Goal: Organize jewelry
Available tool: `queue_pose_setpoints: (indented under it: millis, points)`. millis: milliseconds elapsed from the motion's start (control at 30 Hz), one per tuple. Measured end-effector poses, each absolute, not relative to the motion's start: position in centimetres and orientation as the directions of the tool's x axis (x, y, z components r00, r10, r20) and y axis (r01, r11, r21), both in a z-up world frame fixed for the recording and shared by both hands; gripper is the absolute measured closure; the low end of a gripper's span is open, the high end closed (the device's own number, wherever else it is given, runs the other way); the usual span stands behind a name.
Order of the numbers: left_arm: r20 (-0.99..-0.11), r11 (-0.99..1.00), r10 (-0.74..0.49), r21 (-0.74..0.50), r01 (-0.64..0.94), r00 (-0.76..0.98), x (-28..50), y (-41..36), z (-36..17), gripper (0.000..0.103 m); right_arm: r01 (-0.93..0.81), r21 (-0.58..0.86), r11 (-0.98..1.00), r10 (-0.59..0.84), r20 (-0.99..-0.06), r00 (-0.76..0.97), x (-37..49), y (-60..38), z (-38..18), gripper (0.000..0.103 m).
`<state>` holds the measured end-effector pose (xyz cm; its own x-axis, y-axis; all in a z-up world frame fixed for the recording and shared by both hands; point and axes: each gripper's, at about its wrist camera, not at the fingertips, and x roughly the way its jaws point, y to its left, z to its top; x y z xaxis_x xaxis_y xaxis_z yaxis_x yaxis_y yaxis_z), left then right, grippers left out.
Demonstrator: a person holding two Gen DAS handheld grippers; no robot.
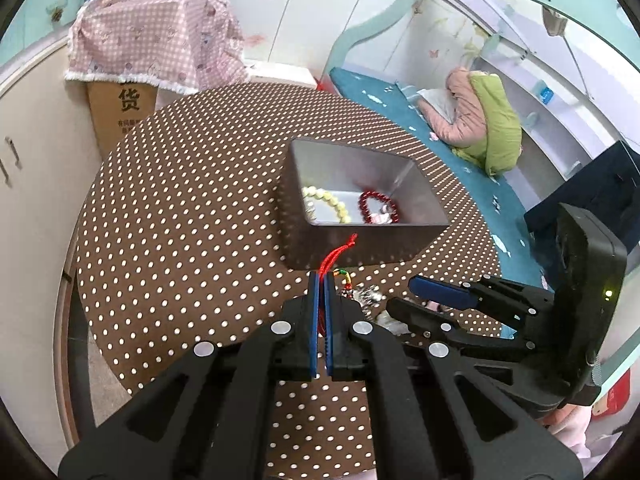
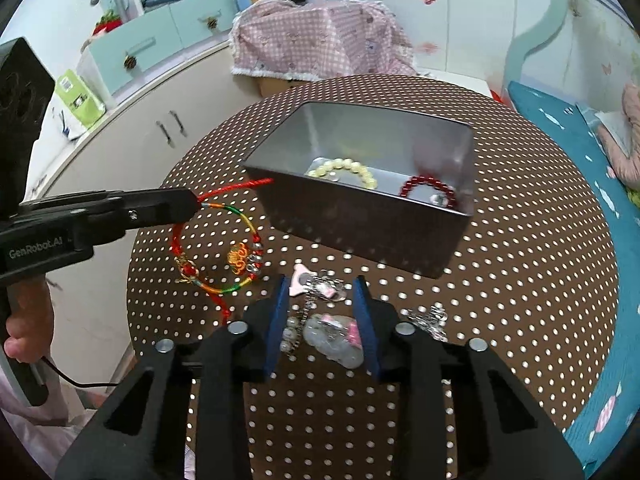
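A grey metal box (image 1: 360,240) (image 2: 360,216) stands on the dotted round table (image 1: 192,200). It holds a cream bead bracelet (image 1: 326,202) (image 2: 348,169) and a red bead bracelet (image 1: 378,206) (image 2: 430,186). My left gripper (image 1: 321,276) (image 2: 192,200) is shut on a red cord bracelet with coloured thread and charms (image 2: 224,256), which hangs below it just left of the box. My right gripper (image 2: 322,292) (image 1: 408,292) is open above a pile of pearl, pink and clear jewelry (image 2: 324,328) on the table. A silver piece (image 2: 430,320) lies to the right.
A cardboard box under a pink checked cloth (image 1: 156,40) stands behind the table. White cabinets (image 2: 132,120) are to the left. A bed with a teal cover (image 1: 460,168) and bundled clothes (image 1: 484,120) lies to the right.
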<state>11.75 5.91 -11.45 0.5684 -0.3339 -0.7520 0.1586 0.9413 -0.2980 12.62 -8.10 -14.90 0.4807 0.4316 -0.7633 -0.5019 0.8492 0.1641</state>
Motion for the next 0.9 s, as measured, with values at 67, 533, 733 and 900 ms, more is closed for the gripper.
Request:
queue_pose_setpoints:
  millis: [67, 533, 733, 900]
  points:
    - [-0.760, 0.943, -0.328, -0.298, 0.148, 0.561, 11.8, 6.2, -11.9, 0.101, -0.512, 0.155, 0.845, 0.427, -0.771, 0.472, 12.9, -7.5, -15.2, 0.076]
    - [-0.775, 0.940, -0.334, -0.312, 0.134, 0.537, 12.3, 6.7, -13.3, 0.101, -0.451, 0.206, 0.868, 0.414, -0.801, 0.432, 15.1, -8.1, -16.8, 0.091]
    - [-0.772, 0.940, -0.335, -0.314, 0.134, 0.540, 12.3, 6.6, -13.2, 0.101, -0.435, 0.242, 0.867, 0.440, -0.781, 0.443, 15.0, -9.0, -16.0, 0.091]
    - [-0.770, 0.939, -0.338, -0.315, 0.140, 0.541, 12.4, 6.4, -13.1, 0.101, -0.428, 0.269, 0.863, 0.464, -0.758, 0.459, 14.7, -9.9, -15.1, 0.091]
